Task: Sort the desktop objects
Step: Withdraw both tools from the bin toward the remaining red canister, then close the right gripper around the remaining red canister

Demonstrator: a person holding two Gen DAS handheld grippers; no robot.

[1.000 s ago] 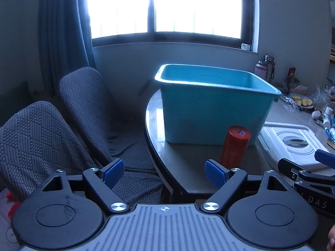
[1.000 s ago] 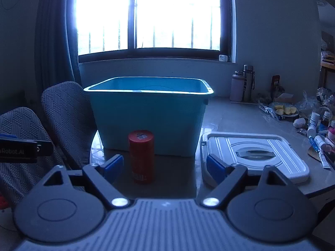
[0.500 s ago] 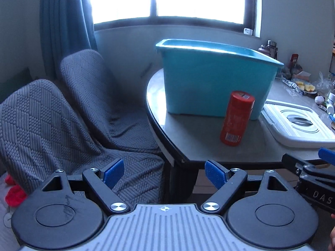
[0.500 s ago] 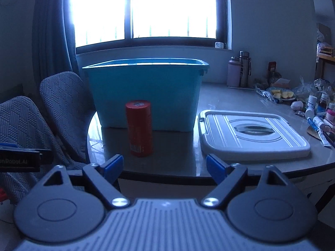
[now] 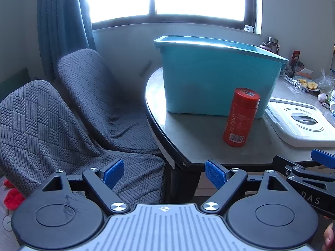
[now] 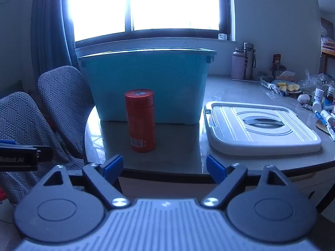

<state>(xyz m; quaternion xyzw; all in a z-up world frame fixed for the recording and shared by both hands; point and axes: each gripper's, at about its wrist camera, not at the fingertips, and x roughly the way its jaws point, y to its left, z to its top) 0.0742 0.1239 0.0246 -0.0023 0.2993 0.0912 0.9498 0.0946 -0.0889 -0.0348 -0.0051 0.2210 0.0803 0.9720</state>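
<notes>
A red canister [image 5: 240, 117] [image 6: 140, 120] stands upright on the table, just in front of a large teal bin [image 5: 217, 77] [image 6: 146, 85]. A white bin lid [image 5: 301, 123] [image 6: 259, 127] lies flat to the right of the canister. My left gripper [image 5: 164, 173] is open and empty, held off the table's near left corner. My right gripper [image 6: 164, 168] is open and empty too, in front of the table's near edge and below the tabletop. Part of the right gripper shows at the right edge of the left wrist view.
Two grey covered chairs [image 5: 69, 113] [image 6: 41, 115] stand left of the table. Bottles, tubes, a plate of fruit [image 6: 286, 87] and bags crowd the table's far right. Two flasks [image 6: 244, 63] stand by the wall. A window and a curtain [image 5: 62, 27] are behind.
Both grippers have sunk: the table, bin and canister sit higher in both views, and the table's near edge is now in sight. Both stay open.
</notes>
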